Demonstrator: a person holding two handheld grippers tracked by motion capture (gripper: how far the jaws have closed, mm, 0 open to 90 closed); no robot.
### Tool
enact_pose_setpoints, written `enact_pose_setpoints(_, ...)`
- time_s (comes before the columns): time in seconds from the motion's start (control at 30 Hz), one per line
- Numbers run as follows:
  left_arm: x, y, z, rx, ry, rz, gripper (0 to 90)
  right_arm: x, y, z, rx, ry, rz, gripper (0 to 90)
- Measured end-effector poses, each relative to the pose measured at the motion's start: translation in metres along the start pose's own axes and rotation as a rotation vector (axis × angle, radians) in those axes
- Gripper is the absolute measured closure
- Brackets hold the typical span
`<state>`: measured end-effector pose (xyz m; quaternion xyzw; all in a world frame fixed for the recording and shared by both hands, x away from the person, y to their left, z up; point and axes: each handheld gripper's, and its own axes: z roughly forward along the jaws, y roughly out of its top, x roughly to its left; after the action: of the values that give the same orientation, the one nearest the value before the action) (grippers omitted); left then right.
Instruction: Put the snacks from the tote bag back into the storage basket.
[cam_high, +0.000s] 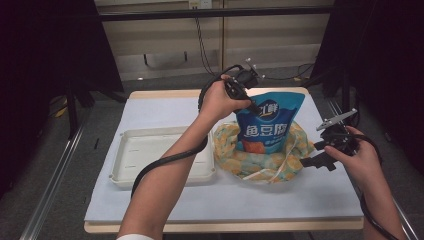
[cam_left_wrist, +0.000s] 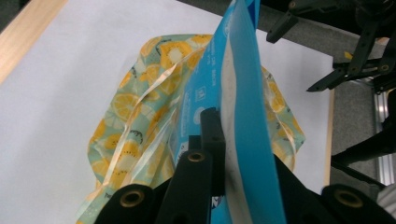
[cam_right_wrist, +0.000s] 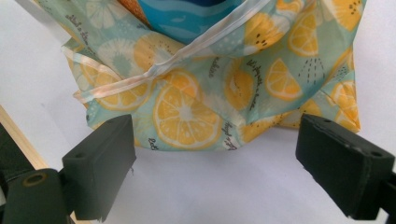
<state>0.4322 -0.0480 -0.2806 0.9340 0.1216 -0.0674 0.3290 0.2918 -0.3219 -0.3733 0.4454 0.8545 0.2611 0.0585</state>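
A blue snack pouch (cam_high: 270, 125) stands upright with its lower part inside a lemon-print cloth bag (cam_high: 257, 160) on the white table cover. My left gripper (cam_high: 254, 107) is shut on the pouch's upper left edge. In the left gripper view the black jaws (cam_left_wrist: 219, 140) pinch the pouch (cam_left_wrist: 243, 93) edge-on above the cloth bag (cam_left_wrist: 135, 116). My right gripper (cam_high: 314, 154) is open just right of the cloth bag. In the right gripper view it (cam_right_wrist: 222, 172) faces the cloth bag (cam_right_wrist: 196, 107), with wide-apart pads (cam_right_wrist: 100, 163) and nothing between them. The pouch (cam_right_wrist: 187, 14) shows at the top.
A white shallow tray (cam_high: 127, 150) lies on the left half of the table, partly under my left forearm. The table's wooden edge (cam_high: 225, 226) runs along the front. Dark frame posts stand at both sides. The right gripper (cam_left_wrist: 345, 70) shows at the far right in the left gripper view.
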Motion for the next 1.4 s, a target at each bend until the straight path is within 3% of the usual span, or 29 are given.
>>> enact_pose_setpoints(0.63, -0.02, 0.051, -0.065, -0.027, 0.037, 0.0, 90.0, 0.002, -0.001, -0.007, -0.02, 0.008, 0.004, 11.3)
enact_pose_setpoints(0.77, -0.021, 0.053, -0.074, -0.04, 0.017, -0.014, 90.0, 0.002, -0.001, -0.008, -0.025, 0.008, 0.0, 11.3)
enact_pose_setpoints(1.03, -0.02, 0.049, -0.087, -0.027, 0.017, -0.018, 90.0, 0.003, -0.001, -0.008, -0.023, 0.01, 0.004, 11.2)
enact_pose_setpoints(1.4, -0.021, 0.042, -0.113, -0.021, 0.051, -0.042, 90.0, 0.003, -0.001, -0.007, -0.025, 0.004, -0.007, 11.1)
